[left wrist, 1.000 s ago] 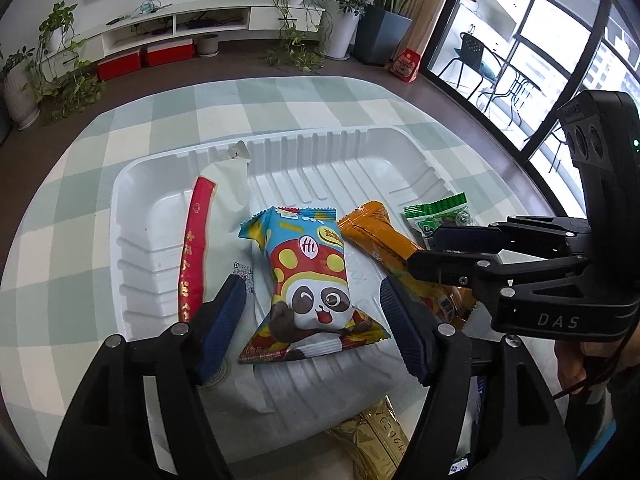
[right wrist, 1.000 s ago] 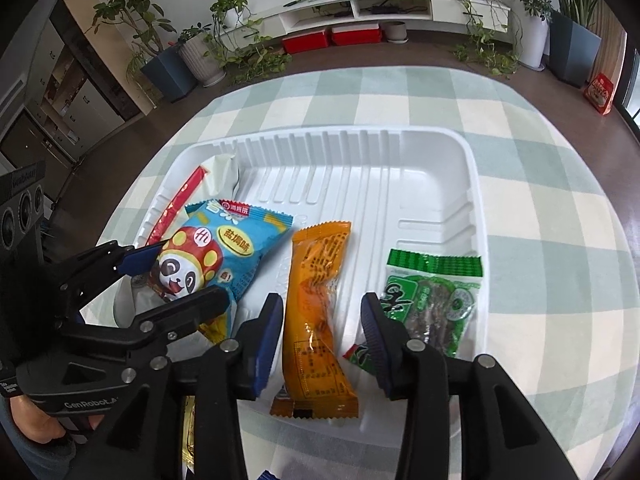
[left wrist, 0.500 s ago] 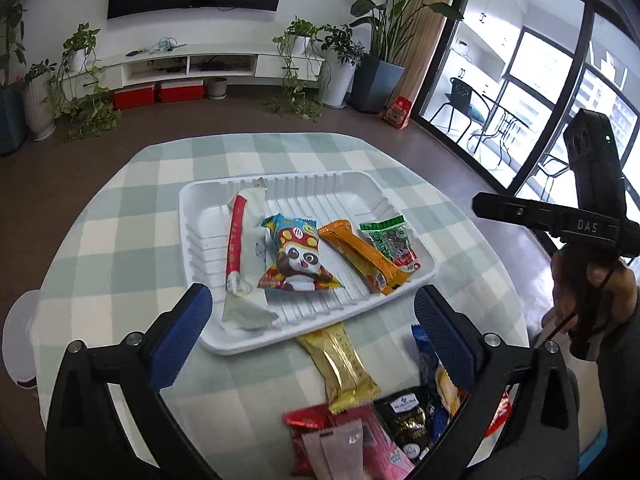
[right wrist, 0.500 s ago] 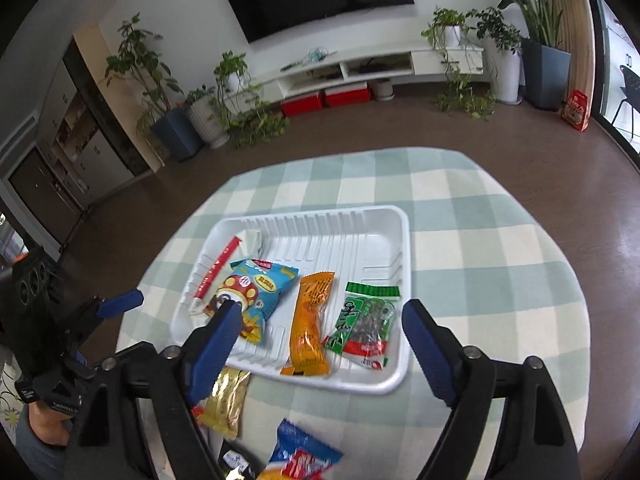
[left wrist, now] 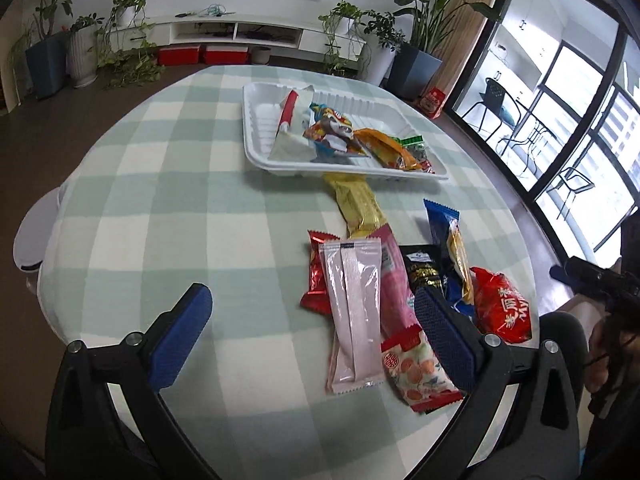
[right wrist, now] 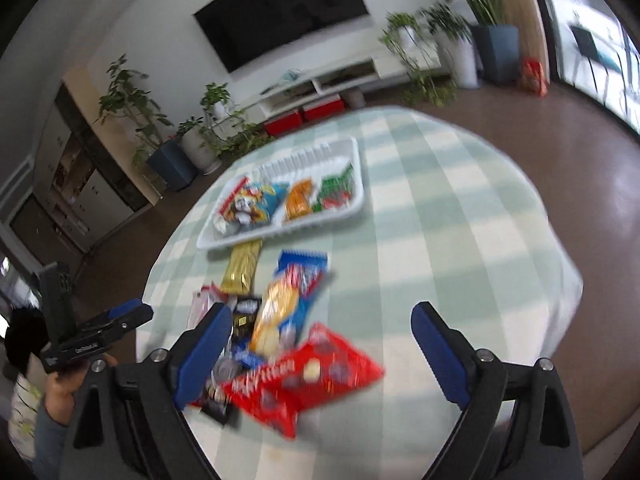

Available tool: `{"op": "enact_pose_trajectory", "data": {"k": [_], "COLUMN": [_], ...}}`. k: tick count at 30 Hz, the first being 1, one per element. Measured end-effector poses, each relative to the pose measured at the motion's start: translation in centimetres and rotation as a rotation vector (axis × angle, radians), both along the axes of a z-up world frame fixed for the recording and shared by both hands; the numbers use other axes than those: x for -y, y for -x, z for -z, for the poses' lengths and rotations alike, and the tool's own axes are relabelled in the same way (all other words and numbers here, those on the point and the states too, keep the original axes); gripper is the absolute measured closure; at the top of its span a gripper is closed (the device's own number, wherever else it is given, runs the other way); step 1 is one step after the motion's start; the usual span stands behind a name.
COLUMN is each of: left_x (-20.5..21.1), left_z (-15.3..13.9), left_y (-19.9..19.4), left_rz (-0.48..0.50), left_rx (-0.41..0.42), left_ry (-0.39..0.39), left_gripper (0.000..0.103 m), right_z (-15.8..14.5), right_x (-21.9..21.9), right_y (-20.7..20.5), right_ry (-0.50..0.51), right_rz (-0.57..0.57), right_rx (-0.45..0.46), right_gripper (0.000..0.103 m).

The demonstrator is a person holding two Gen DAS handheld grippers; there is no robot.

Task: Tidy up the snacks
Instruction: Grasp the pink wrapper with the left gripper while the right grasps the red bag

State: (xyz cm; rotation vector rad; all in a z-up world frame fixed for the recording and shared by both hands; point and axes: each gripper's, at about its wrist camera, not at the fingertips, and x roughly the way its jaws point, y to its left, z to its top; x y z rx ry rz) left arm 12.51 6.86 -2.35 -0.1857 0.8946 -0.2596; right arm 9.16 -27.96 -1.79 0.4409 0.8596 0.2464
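Note:
A white tray [left wrist: 256, 148] at the far side of the table holds a red-and-white stick, a panda packet [left wrist: 332, 130], an orange packet [left wrist: 384, 148] and a green packet. It also shows in the right wrist view [right wrist: 360, 184]. A gold packet [left wrist: 356, 204] lies just in front of the tray. A loose pile sits nearer: pale pink sachet [left wrist: 352, 312], red bag [left wrist: 504, 312], blue packet [left wrist: 444, 228]. My left gripper [left wrist: 312, 340] is open and empty above the pile's near end. My right gripper [right wrist: 324, 356] is open and empty over the red bag [right wrist: 304, 376].
The round table has a green-and-white checked cloth [left wrist: 168, 200]. A white stool [left wrist: 32, 236] stands at the table's left edge. Potted plants, a TV unit and glass doors surround the table at a distance.
Both grippers have pulled back from over the tray to the near side of the table and opened wide. The right wrist view is blurred by motion.

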Motion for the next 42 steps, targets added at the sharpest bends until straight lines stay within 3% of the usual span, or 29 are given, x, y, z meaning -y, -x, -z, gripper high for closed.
{"op": "enact_pose_trajectory", "data": {"k": [4, 10, 18, 20, 24, 29, 36, 38, 42], "left_x": [0.7, 1.2, 1.9, 2.2, 2.8, 3.2, 4.4, 4.8, 5.1], "left_z": [1.2, 1.4, 2.2, 2.3, 2.4, 2.8, 3.6, 4.1, 4.5], "left_y": [0.5, 0.1, -0.8, -1.0, -1.1, -1.3, -1.9, -2.3, -2.9], "left_rz": [0.001, 0.012, 0.032, 0.041, 0.066, 0.081, 0.116, 0.126, 0.121], "left_rx": [-0.022, -0.013, -0.031, -0.038, -0.043, -0.062, -0.105, -0.12, -0.116], "left_ry": [-0.024, -0.048, -0.062, -0.062, -0.082, -0.105, -0.171, -0.194, -0.224], "left_gripper": [0.0, 0.001, 0.003, 0.011, 0.018, 0.031, 0.034, 0.048, 0.063], "right_z": [3.5, 6.1, 7.4, 7.4, 7.5, 7.0, 6.1, 6.1, 6.0], "right_x": [-0.1, -0.5, -0.9, -1.2, -1.8, -2.2, -2.7, -2.9, -3.0], "right_y": [1.1, 0.0, -1.4, -1.8, -2.3, -1.2, -0.3, -0.3, -0.3], "right_ry": [-0.217, -0.406, -0.373, -0.349, -0.326, -0.243, -0.149, -0.14, -0.126], "right_rz": [0.01, 0.041, 0.069, 0.056, 0.023, -0.019, -0.048, -0.052, -0.059], "right_rx": [-0.172, -0.271, -0.29, -0.281, -0.275, -0.242, -0.209, -0.205, -0.2], "right_gripper": [0.01, 0.012, 0.025, 0.03, 0.049, 0.063, 0.065, 0.065, 0.065]}}
